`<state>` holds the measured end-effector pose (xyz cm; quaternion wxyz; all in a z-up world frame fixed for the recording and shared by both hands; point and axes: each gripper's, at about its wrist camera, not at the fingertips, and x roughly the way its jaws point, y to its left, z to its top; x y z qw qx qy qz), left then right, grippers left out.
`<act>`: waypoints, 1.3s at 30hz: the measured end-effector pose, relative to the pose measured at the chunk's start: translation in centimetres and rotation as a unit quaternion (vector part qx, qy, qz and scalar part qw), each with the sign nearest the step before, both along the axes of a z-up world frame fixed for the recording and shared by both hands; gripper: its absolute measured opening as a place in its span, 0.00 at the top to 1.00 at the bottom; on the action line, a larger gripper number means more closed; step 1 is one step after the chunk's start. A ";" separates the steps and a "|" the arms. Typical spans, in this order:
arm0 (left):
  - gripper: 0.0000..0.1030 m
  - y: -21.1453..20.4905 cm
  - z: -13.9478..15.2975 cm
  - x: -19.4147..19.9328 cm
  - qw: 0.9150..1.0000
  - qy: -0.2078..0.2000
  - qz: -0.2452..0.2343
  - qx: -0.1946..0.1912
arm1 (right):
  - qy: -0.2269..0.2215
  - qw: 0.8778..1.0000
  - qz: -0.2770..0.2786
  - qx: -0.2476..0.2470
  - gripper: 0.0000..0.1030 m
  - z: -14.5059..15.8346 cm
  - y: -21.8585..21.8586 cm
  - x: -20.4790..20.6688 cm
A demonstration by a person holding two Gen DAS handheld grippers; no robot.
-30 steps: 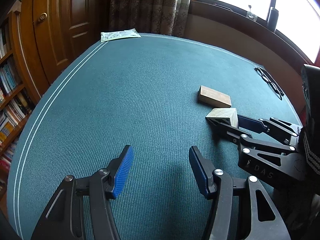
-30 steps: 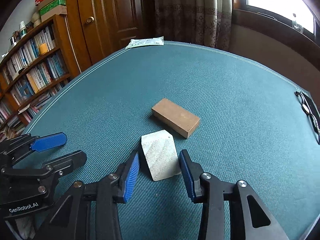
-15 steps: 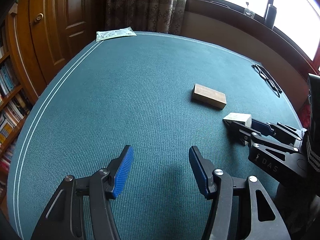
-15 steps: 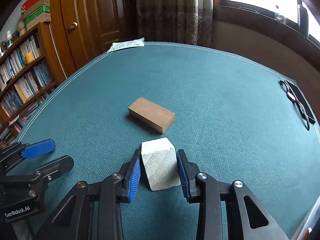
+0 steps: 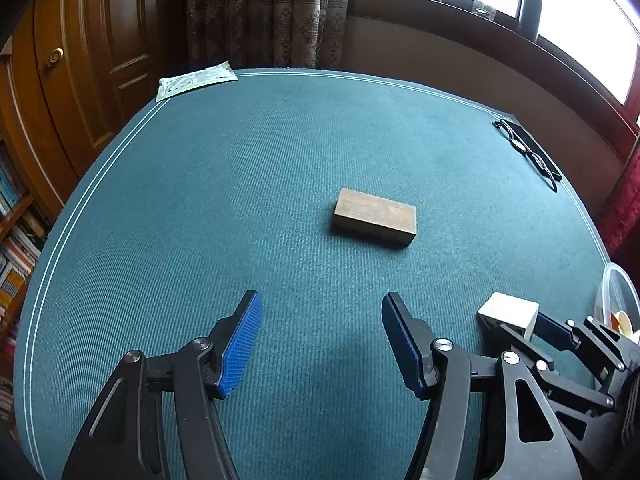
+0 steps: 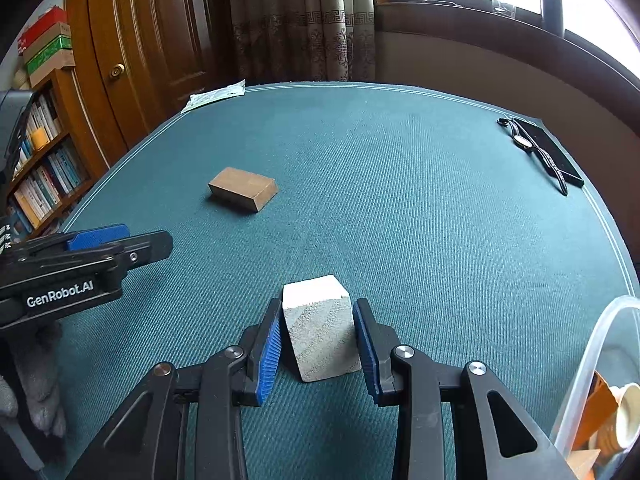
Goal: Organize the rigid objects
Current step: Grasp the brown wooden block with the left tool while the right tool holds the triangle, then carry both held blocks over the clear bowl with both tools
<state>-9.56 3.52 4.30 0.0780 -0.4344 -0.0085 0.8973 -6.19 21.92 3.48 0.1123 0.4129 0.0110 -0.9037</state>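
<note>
Right gripper (image 6: pixel 316 340): I have it pinching the pale block (image 6: pixel 318 332), both blue pads flat against the block's side faces, nothing else between them. The block sits near the table's right front, held just beside the clear plastic tub (image 6: pixel 592 364) at the table (image 6: pixel 400 184) edge.

Left gripper (image 5: pixel 322 344): its jaws are opening and nothing lies between them; only bare green cloth shows in the gap.

Governing relation: the tub lies to the right of the held block and slightly nearer me, so I judge the coming move to be a short carry rightward and over the rim. The right hand is plainly the nearer one for that. The brown block (image 5: pixel 374 222) lies flat on the cloth ahead of the left gripper and a little to its right, well apart from the fingers, its long axis running across the left gripper's line of reach (a grip across the short width looks feasible from this heading).

Differences between views: the right wrist view shows the pad contact on the pale block and the tub's contents, some orange and cream pieces I cannot identify. The left wrist view shows only a sliver of the tub but gives the brown block's alignment to the empty jaws.
</note>
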 end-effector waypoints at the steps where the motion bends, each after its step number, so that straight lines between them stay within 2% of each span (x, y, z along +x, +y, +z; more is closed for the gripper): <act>1: 0.38 0.5 0.1 -0.3 1.000 0.004 -0.005 -0.003 | 0.000 1.000 0.000 0.000 0.64 0.0 0.0 -0.2; 13: 0.37 4.4 -1.2 -5.0 0.999 0.021 -0.036 -0.024 | -0.001 1.000 -0.001 -0.010 0.64 -0.1 0.3 -0.2; 20: 0.37 4.8 -1.6 -6.6 0.999 0.021 -0.026 -0.025 | -0.001 1.000 -0.002 -0.010 0.64 -0.1 0.4 -0.2; 31: 0.38 4.7 -1.7 -6.4 0.999 0.025 -0.035 -0.025 | 0.000 1.000 -0.002 -0.010 0.64 -0.2 0.5 -0.2; 39: 0.38 3.2 -1.3 -5.2 0.999 0.035 -0.020 0.004 | 0.006 0.999 -0.015 -0.030 0.65 0.0 1.3 -0.1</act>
